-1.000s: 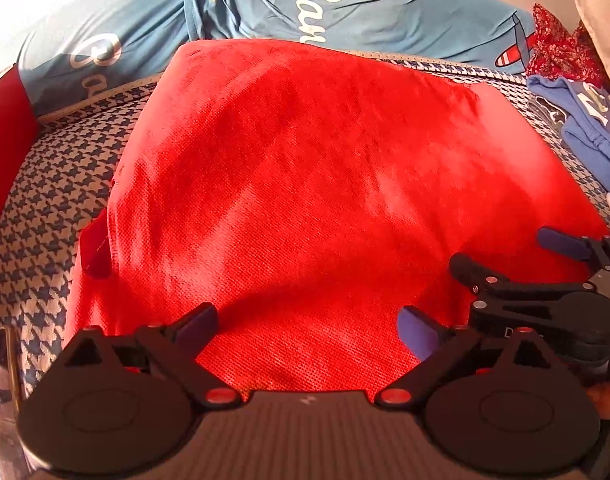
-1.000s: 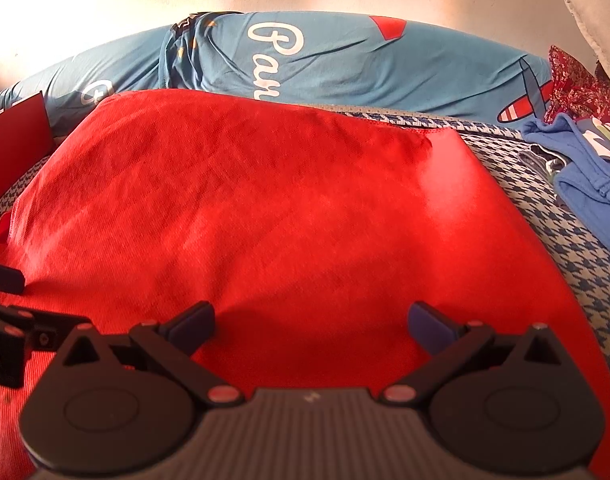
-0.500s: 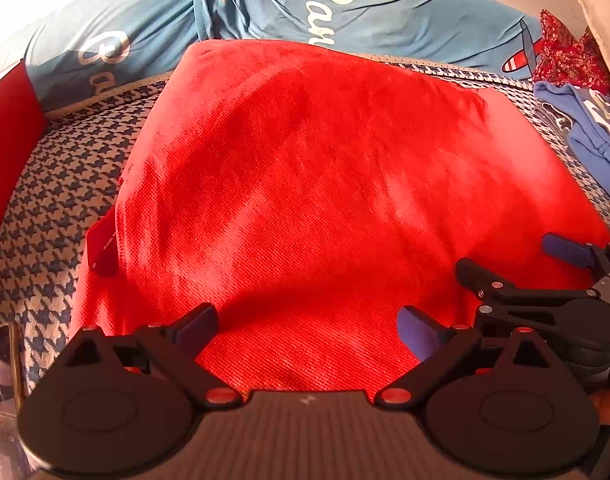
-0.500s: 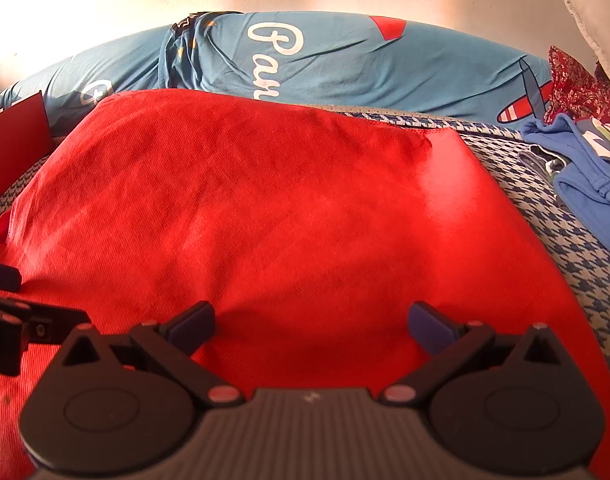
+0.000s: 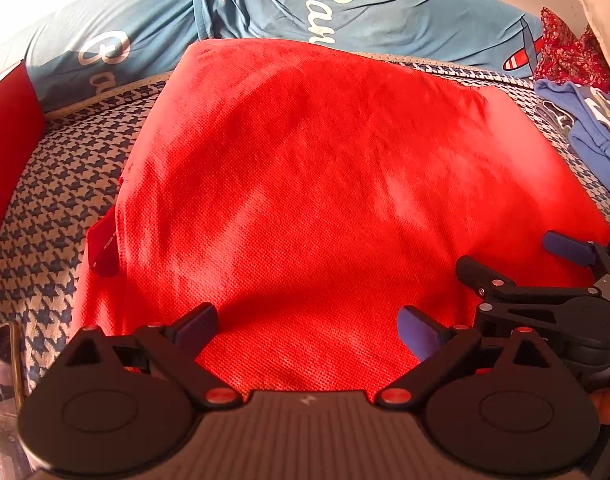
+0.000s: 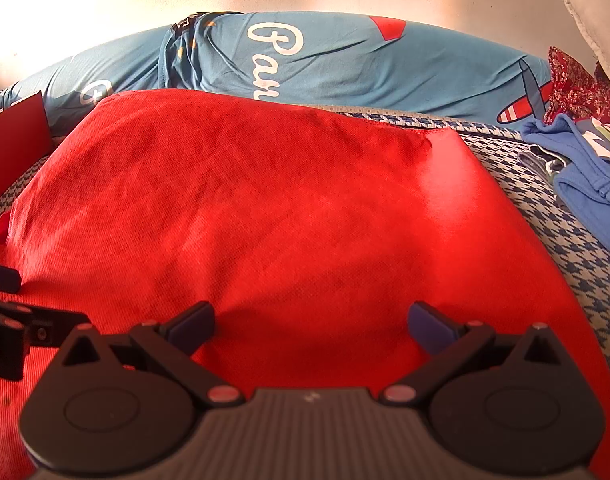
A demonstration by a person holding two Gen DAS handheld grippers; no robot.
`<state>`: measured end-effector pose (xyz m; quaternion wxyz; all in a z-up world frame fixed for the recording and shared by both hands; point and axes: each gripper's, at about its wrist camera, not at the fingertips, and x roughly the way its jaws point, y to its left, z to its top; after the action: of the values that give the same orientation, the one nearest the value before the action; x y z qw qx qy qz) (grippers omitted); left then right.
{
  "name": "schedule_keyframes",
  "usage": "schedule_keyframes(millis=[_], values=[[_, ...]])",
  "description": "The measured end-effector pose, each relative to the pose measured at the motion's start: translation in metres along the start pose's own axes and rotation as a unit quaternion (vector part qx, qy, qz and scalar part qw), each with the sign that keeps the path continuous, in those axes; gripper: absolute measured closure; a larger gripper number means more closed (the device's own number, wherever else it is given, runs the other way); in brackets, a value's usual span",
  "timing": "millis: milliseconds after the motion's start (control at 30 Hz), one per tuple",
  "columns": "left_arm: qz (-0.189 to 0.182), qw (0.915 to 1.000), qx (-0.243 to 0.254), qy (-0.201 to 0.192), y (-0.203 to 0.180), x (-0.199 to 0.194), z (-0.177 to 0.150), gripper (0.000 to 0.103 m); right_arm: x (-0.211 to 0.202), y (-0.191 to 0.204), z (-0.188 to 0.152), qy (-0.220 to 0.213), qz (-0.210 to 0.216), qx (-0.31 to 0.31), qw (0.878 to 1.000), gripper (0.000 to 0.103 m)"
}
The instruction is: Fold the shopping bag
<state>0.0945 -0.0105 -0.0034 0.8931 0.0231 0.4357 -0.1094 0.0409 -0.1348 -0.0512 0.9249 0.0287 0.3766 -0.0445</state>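
Observation:
A red woven shopping bag (image 5: 305, 184) lies spread flat on a blue and white houndstooth bed cover (image 5: 57, 200); the right wrist view shows the same bag (image 6: 289, 216). A red handle loop (image 5: 103, 246) sticks out at its left edge. My left gripper (image 5: 307, 326) hovers open over the bag's near edge, nothing between its fingers. My right gripper (image 6: 311, 326) is open too, over the near right part of the bag. Each gripper shows at the edge of the other's view: the right gripper (image 5: 517, 258) and the left gripper's fingers (image 6: 1, 280).
A long blue pillow (image 6: 345, 60) with white lettering lies along the wall behind the bag. Blue clothes (image 6: 585, 176) and a red patterned cloth (image 6: 577, 88) are heaped at the right. A red flat panel (image 5: 5, 136) stands at the left. A thumb (image 5: 609, 404) shows at the lower right.
The left wrist view has shifted slightly, so the bag sits a little further right and lower in it. Both grippers stay open; the right wrist view is unchanged.

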Motion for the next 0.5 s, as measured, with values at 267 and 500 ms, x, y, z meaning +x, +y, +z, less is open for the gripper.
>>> schedule_keyframes(millis=[267,500], values=[[-0.003,0.9999,0.010,0.004,-0.003,0.002,-0.001,0.006,0.000,-0.001,0.003,0.004,0.000,-0.001,1.000,0.000],[-0.011,0.9996,0.022,0.015,-0.008,0.004,-0.005,0.004,-0.011,0.005,0.033,0.025,-0.008,-0.053,0.998,0.000]])
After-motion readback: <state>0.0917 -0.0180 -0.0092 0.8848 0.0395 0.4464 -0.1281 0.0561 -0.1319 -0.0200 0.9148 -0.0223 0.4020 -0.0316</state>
